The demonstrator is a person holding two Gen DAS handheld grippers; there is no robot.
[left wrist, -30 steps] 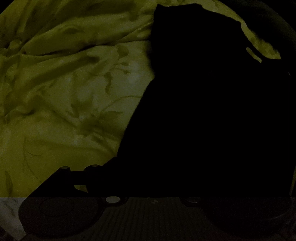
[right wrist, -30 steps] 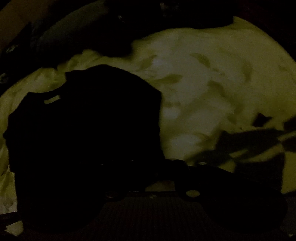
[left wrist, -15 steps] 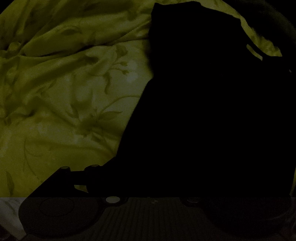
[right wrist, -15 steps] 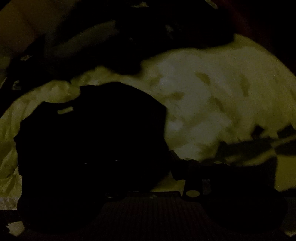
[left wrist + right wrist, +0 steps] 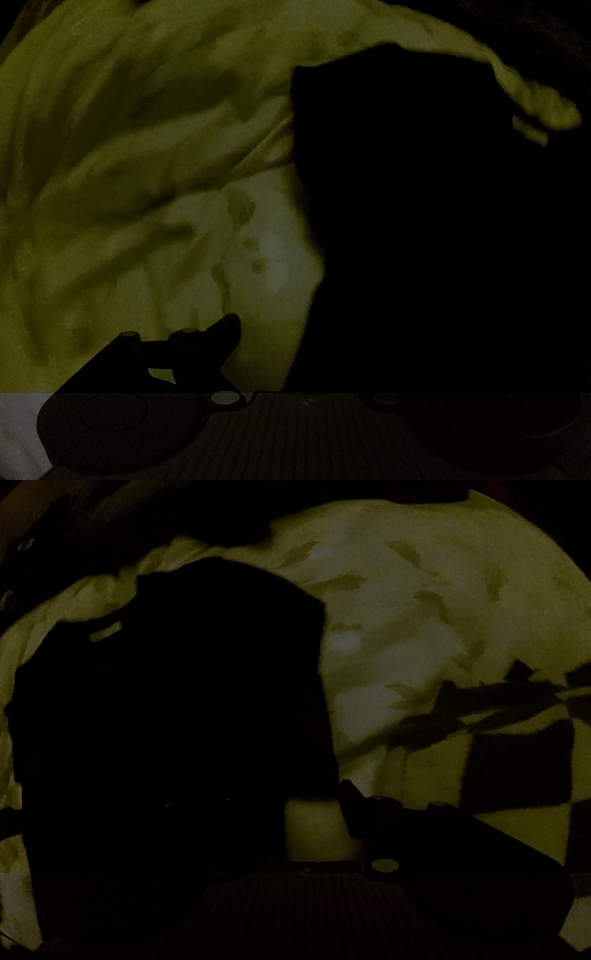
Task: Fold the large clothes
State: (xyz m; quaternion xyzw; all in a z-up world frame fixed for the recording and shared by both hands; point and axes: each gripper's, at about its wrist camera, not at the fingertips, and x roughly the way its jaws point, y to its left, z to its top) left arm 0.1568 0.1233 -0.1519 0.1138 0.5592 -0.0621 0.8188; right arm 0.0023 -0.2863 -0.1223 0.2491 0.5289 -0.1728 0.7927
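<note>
The scene is very dim. A black garment (image 5: pixel 424 240) lies on a yellow-green flowered sheet (image 5: pixel 147 184), filling the right of the left wrist view, with a pale neck label (image 5: pixel 530 127) at its far edge. My left gripper (image 5: pixel 295 332) stands open. Its left finger (image 5: pixel 207 350) is over bare sheet, apart from the garment's edge, and its right finger is lost against the black cloth. In the right wrist view the garment (image 5: pixel 177 720) fills the left. My right gripper (image 5: pixel 295 801) has its jaws opening, with bare sheet beside its right finger (image 5: pixel 369 812).
The sheet (image 5: pixel 424 609) runs on to the right of the garment in the right wrist view. A dark checkered patch (image 5: pixel 517 760) lies on it at the right. Dark bulky shapes (image 5: pixel 129 517) sit beyond the garment. A pale strip (image 5: pixel 18 424) shows at the lower left.
The right gripper's right finger has swung outward, and sheet now shows beside it. The left view has shifted and blurred. The garment's edge no longer covers the left finger's tip.
</note>
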